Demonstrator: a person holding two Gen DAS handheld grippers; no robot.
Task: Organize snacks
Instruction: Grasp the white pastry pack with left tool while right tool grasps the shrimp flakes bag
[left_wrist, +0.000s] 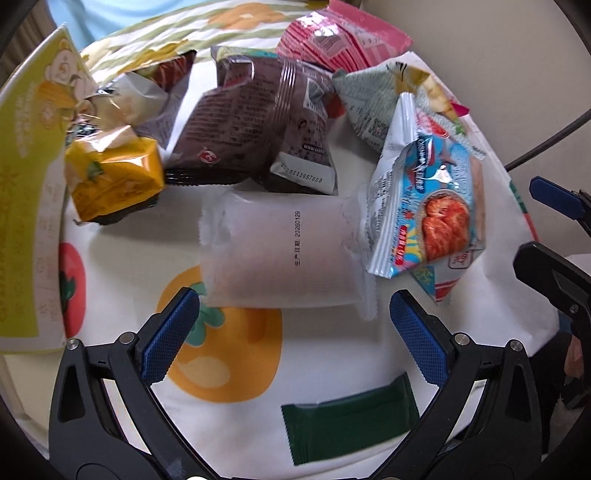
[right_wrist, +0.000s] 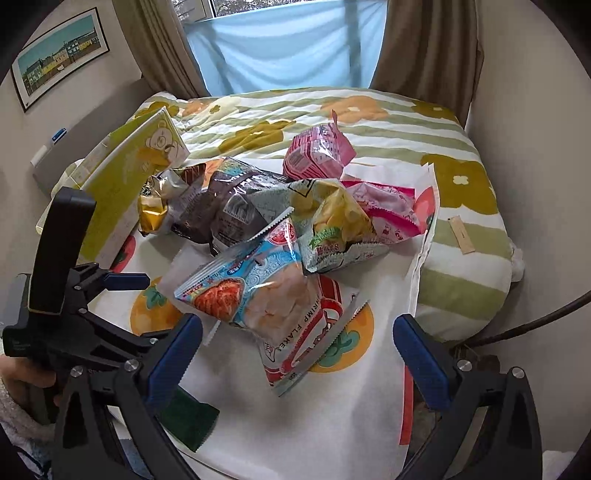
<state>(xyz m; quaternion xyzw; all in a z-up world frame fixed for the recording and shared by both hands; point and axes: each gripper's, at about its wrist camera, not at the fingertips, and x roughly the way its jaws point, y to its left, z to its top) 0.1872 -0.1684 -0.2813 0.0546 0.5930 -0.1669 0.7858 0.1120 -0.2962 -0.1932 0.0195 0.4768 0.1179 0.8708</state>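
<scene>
A heap of snack packets lies on a white cloth (left_wrist: 317, 354) printed with fruit. My left gripper (left_wrist: 295, 332) is open, just short of a frosted white packet (left_wrist: 284, 254). Behind that packet are a brown packet (left_wrist: 258, 122), a yellow packet (left_wrist: 114, 181), a pink packet (left_wrist: 340, 37) and a blue shrimp-flake bag (left_wrist: 432, 210). A dark green sachet (left_wrist: 351, 421) lies between the left fingers near the front edge. My right gripper (right_wrist: 297, 350) is open, hovering over the blue shrimp-flake bag (right_wrist: 258, 291); a pale green chip bag (right_wrist: 332, 218) and the pink packet (right_wrist: 317, 155) sit farther back.
A tall yellow-green box (right_wrist: 122, 199) with a bear print stands at the left of the heap. The cloth rests on a green-striped flowered quilt (right_wrist: 454, 206). Curtains and a window are behind. A dark cable (right_wrist: 535, 321) runs at the right. A hand (right_wrist: 22, 384) holds the left gripper (right_wrist: 122, 284).
</scene>
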